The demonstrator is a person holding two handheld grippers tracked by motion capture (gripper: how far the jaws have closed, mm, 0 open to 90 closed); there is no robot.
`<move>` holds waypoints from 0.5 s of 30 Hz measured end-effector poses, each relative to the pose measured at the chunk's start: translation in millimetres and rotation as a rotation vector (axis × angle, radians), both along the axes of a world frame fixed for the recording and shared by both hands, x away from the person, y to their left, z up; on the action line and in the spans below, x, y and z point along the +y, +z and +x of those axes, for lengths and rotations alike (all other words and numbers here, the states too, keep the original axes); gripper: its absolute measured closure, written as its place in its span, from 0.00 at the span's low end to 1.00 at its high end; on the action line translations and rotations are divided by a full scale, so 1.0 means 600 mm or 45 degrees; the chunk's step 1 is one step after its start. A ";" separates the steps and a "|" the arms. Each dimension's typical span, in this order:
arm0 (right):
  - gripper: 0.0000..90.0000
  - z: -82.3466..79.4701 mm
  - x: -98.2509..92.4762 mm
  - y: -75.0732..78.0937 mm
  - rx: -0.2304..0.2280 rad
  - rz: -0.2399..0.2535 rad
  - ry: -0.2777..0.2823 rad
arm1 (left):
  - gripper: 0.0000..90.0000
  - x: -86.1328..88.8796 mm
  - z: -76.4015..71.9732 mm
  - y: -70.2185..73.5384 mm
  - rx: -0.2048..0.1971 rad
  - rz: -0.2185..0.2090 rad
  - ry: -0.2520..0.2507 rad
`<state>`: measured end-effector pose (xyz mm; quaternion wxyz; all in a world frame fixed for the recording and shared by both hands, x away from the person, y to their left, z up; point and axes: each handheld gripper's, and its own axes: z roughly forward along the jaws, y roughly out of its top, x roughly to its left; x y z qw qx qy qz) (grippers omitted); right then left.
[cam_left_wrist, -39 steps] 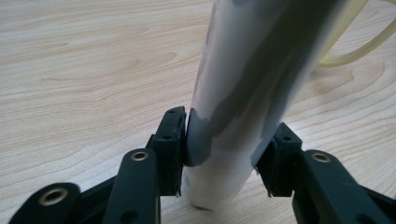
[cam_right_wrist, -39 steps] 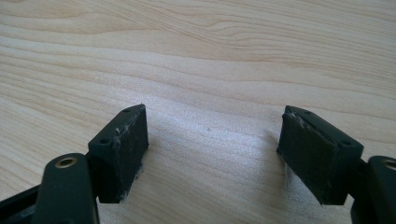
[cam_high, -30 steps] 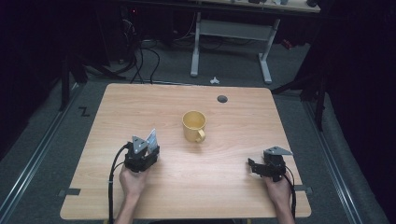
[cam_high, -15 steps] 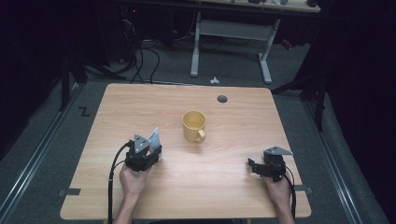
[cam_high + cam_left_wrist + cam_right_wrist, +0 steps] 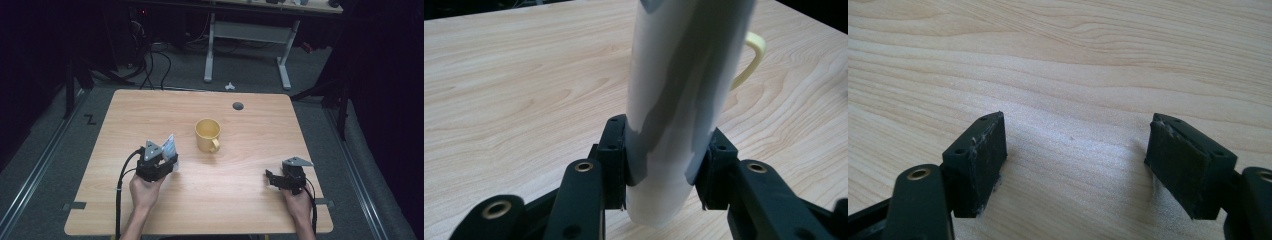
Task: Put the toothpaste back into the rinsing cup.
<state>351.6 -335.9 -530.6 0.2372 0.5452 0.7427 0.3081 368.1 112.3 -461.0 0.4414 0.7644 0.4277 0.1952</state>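
A pale, white-grey cylindrical bottle (image 5: 684, 75) stands upright between the jaws of my left gripper (image 5: 666, 150), whose pads press on both of its sides. In the high view the left gripper (image 5: 171, 160) is at the table's front left with the bottle (image 5: 169, 146) rising from it. A yellow mug (image 5: 207, 135) sits mid-table, just right of the bottle, and its handle (image 5: 751, 60) peeks out behind the bottle. My right gripper (image 5: 270, 178) rests at the front right, pointing left. Its jaws (image 5: 1075, 150) stand wide apart over bare wood.
The wooden table (image 5: 280, 125) has a dark round grommet hole (image 5: 238, 106) near its far edge. Beyond it stand a white desk frame (image 5: 247, 35) and cables on the dark floor.
The left gripper and the bottle have edged slightly right, toward the mug. The right gripper has stayed put.
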 end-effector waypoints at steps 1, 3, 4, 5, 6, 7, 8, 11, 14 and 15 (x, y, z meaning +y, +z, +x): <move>0.27 0.000 0.000 0.000 0.000 0.000 0.000 | 0.70 -0.001 0.000 0.002 0.000 0.002 -0.005; 0.27 0.000 0.000 0.000 0.000 0.000 0.000 | 0.70 -0.002 0.001 0.006 -0.001 0.004 -0.014; 0.27 0.000 0.000 0.000 0.000 0.000 0.000 | 0.70 -0.003 0.001 0.008 -0.003 0.003 -0.017; 0.27 0.000 0.000 0.000 0.000 0.000 -0.001 | 0.70 -0.004 0.001 0.011 -0.004 0.001 -0.022; 0.27 0.000 0.000 0.000 0.001 0.000 -0.001 | 0.70 -0.004 0.002 0.012 -0.004 -0.008 -0.025; 0.27 0.000 0.000 0.000 0.000 0.000 0.000 | 0.70 -0.004 0.002 0.013 -0.002 -0.012 -0.030; 0.27 0.000 0.000 0.000 0.001 0.000 -0.001 | 0.70 -0.004 0.003 0.015 -0.004 -0.014 -0.033; 0.27 0.000 0.000 0.000 0.001 0.000 -0.001 | 0.70 -0.006 0.005 0.020 -0.003 -0.018 -0.037; 0.27 0.000 0.000 0.000 0.000 0.000 0.000 | 0.70 -0.008 0.007 0.024 0.002 -0.023 -0.052; 0.27 0.000 0.000 0.000 0.001 0.000 -0.001 | 0.70 -0.009 0.008 0.026 0.002 -0.023 -0.055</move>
